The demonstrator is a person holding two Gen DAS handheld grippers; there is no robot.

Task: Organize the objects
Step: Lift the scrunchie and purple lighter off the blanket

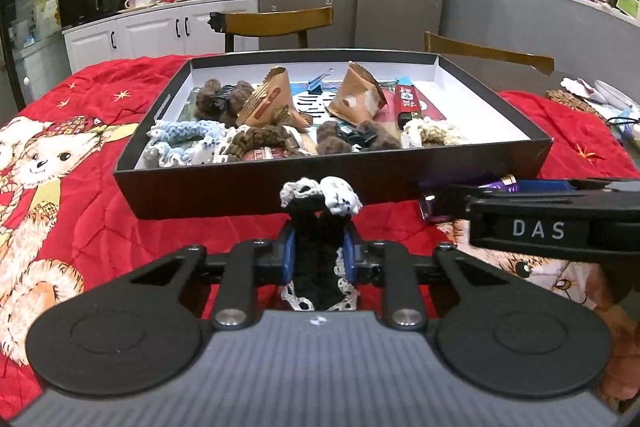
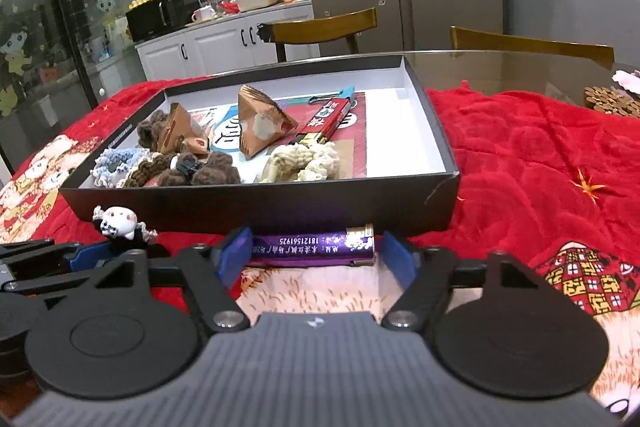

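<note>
1. Left gripper: jaws nearly closed, clamped on a black-and-white crocheted hair tie. The tie stands upright between the blue pads at lower centre of the left wrist view, just in front of the box.
2. Right gripper: jaws spread wide, gripping nothing. A purple lighter lies crosswise between the fingers on the red blanket; contact with either pad cannot be determined.
3. Black box: centre of frame, holding crocheted ties, brown paper packets and a red lighter.
</note>
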